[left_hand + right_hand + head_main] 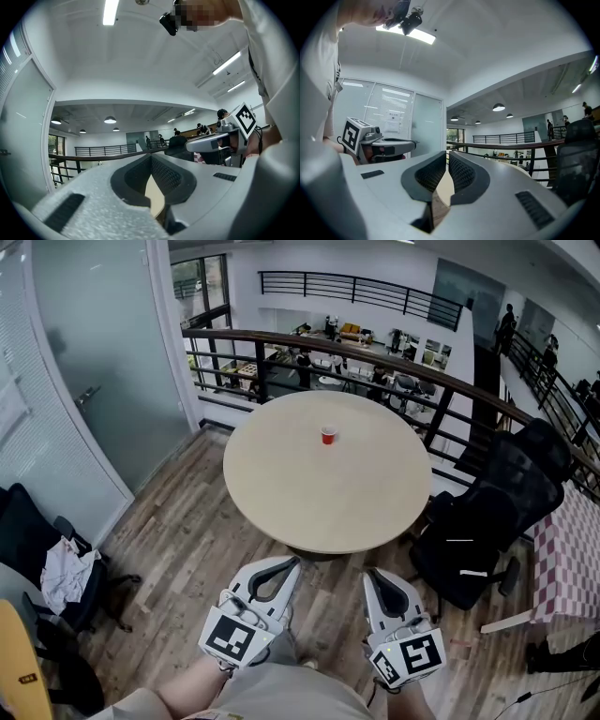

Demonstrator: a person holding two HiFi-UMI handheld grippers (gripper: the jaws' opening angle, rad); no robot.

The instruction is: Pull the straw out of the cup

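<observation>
While left claw (295,562) and right claw (371,574) sit pressed together, cup (328,435) tops round table (319,498).

Head cam steeply down, L tool (292,564), R tool (371,574) cams level, share railing (281,334)

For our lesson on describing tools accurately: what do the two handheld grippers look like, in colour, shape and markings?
The left gripper and right gripper match: pale grey moulded shells tapering forward, with dark, dimpled pads lining the jaws. Each carries a cube at the rear bearing black-and-white square markers. The person wears a light-coloured top.
</observation>
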